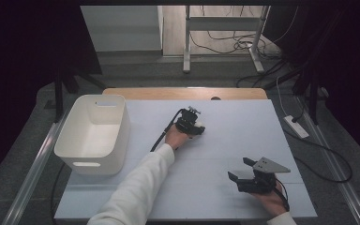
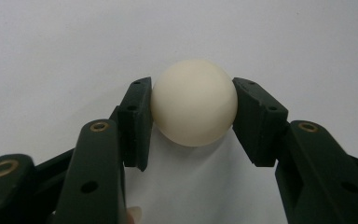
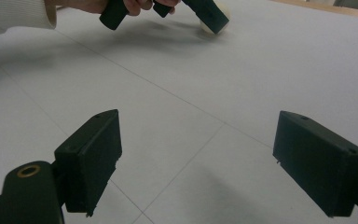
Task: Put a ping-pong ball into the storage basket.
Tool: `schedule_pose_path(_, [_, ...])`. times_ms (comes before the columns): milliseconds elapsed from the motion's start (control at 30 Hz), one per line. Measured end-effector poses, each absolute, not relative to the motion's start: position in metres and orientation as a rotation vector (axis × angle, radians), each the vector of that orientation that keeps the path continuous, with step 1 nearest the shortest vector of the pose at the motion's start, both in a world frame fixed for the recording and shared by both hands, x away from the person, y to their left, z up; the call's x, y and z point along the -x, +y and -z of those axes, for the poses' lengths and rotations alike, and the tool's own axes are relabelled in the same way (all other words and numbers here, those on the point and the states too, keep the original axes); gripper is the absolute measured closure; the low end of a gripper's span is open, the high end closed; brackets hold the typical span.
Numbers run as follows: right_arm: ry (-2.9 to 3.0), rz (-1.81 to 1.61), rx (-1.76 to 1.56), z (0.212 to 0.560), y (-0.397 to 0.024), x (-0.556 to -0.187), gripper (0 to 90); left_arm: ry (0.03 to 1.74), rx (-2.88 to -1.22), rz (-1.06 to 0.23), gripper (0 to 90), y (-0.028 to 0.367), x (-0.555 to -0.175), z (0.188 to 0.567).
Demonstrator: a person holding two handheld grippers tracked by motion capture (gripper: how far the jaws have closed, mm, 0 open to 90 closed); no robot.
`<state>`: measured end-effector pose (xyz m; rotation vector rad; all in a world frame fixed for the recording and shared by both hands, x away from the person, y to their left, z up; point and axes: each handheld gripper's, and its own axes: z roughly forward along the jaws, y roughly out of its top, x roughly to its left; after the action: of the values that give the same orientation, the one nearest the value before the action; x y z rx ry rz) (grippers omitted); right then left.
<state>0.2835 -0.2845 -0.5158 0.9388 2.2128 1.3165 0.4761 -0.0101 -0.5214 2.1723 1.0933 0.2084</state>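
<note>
The bench (image 1: 243,140) carries a white bin (image 1: 93,133) at far left; the right tool (image 1: 251,180) waits near right, jaws wide and empty. The left tool (image 1: 194,126) grips the ball (image 2: 194,102) mid-bench; lift it straight, squeeze steady, then carry it to the bin

No lettering, label, brand mark, number or sign can be read anywhere in these views. The things near each gripper carry plain, unmarked faces. Farther off, nothing is sharp enough to make out any writing.
</note>
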Motion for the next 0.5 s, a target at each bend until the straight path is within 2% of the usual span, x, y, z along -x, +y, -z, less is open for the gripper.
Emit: schedule_pose_path(500, [2.211,-1.315,-0.938,0.516,-0.285,-0.283,15.5,1.059,-2.170,-0.224,50.5,-0.008,-0.470,0.510])
